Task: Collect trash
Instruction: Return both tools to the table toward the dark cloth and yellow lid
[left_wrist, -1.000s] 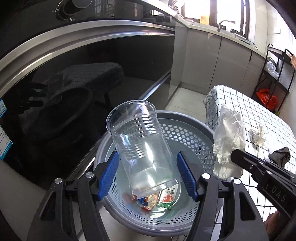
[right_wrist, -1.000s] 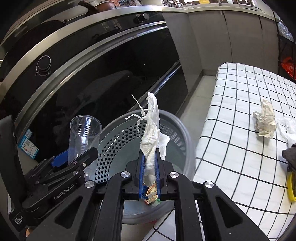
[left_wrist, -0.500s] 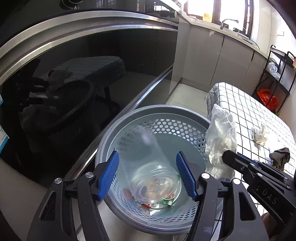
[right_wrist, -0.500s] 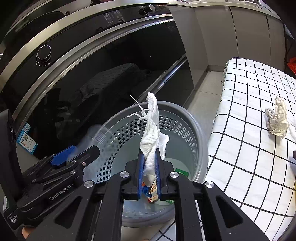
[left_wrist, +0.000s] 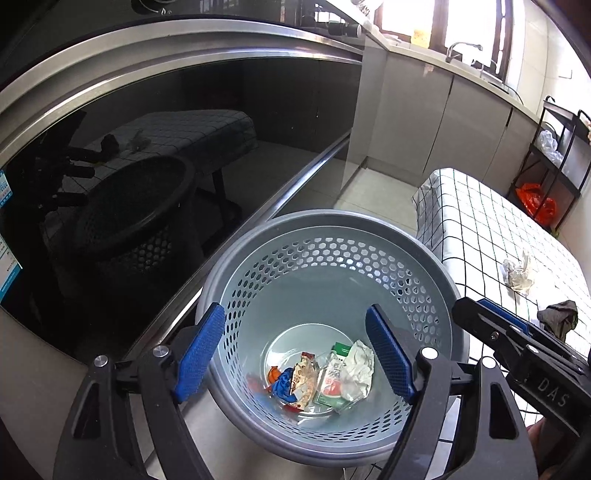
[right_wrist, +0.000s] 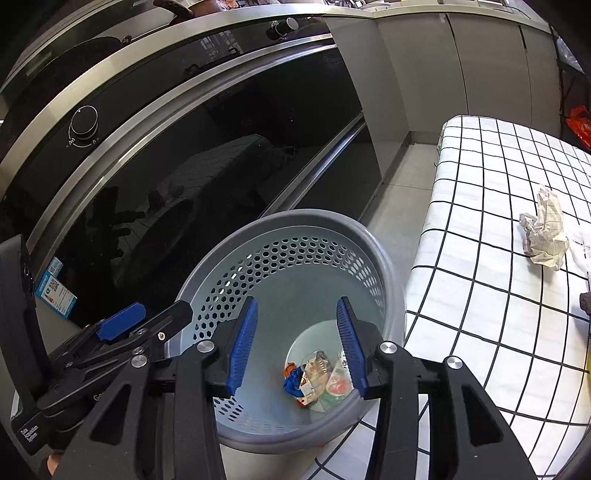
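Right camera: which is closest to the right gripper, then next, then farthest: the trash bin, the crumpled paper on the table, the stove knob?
1. Trash bin, right under the open right gripper.
2. Crumpled paper, off to the right on the checked table.
3. Stove knob, far up on the left.

Daylight floods a kitchen from a blown-out window (left_wrist: 469, 26) at upper right of the left wrist view.

Both views are sharp and evenly bright, with no motion blur. The glossy black oven door (right_wrist: 207, 177) mirrors the room darkly, while its steel trim (left_wrist: 177, 48) carries soft glare. Fisheye distortion bends straight edges into arcs, and the frame corners fall to black. The checked tablecloth (right_wrist: 491, 258) reads bright; shadows inside the grey basket (left_wrist: 332, 229) are faint.
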